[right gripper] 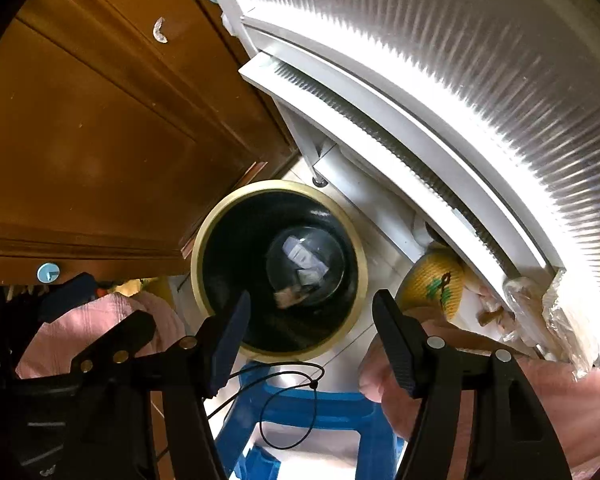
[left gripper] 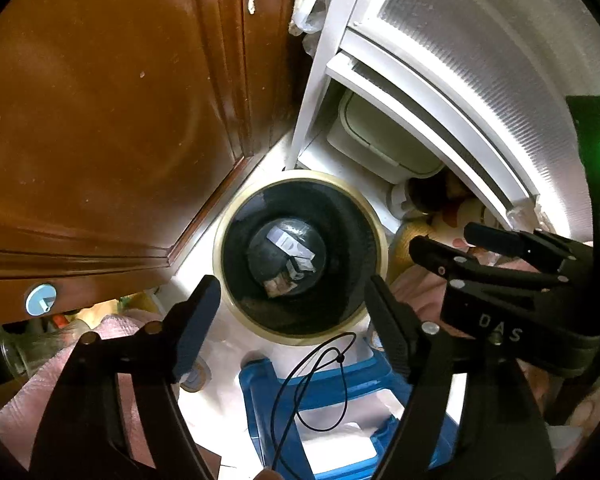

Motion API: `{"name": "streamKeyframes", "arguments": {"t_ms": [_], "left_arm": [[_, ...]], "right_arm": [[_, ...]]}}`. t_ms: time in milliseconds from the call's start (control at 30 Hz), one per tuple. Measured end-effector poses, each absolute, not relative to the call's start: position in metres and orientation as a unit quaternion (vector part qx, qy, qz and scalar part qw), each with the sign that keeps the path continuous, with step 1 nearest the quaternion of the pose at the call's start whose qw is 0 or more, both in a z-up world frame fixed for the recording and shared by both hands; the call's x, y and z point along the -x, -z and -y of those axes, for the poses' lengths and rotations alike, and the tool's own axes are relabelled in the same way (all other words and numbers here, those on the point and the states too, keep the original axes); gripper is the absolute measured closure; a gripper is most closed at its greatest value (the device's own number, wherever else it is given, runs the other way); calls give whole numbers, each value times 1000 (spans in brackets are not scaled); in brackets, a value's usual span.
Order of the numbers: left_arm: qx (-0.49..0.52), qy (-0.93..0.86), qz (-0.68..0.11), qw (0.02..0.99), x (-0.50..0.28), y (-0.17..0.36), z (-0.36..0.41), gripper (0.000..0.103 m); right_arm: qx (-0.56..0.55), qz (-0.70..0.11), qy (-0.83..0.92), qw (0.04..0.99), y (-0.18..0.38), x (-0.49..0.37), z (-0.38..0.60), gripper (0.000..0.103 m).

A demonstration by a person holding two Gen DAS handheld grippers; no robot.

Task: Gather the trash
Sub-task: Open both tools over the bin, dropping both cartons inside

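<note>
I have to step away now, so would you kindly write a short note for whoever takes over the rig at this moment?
Left tongs: open, empty, pointing down over the trash bin.
Right tongs: open, empty, also above the bin's mouth.
The bin, black with a tan rim, stands on the floor between the brown wooden door and the white frame, behind a blue stool.
Done: paper scraps lie at the bottom of the bin.
Left: no loose trash shows in either view; look around for more before going on.
</note>
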State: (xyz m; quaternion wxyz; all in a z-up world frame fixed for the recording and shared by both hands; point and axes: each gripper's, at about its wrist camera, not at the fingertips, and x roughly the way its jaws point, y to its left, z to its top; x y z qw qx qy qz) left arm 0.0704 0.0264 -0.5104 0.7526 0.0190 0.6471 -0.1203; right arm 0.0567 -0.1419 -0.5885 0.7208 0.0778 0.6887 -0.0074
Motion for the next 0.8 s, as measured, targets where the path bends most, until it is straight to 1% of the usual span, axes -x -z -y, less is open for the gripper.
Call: {"name": "streamKeyframes", "arguments": {"t_ms": [267, 467, 667, 800], "left_arm": [[-30, 129, -632, 763, -67, 504, -22, 31], [-27, 135, -634, 761, -67, 499, -21, 31], [-40, 135, -621, 771, -63, 473, -16, 31], [-46, 126, -606, 784, -57, 437, -18, 31]], "right_arm": [[-71, -690, 10, 721, 590, -59, 138, 38], [-58, -686, 4, 726, 581, -58, 134, 38], [-59, -676, 3, 735, 551, -53, 134, 38], [-69, -665, -1, 744, 518, -51, 134, 38]]}}
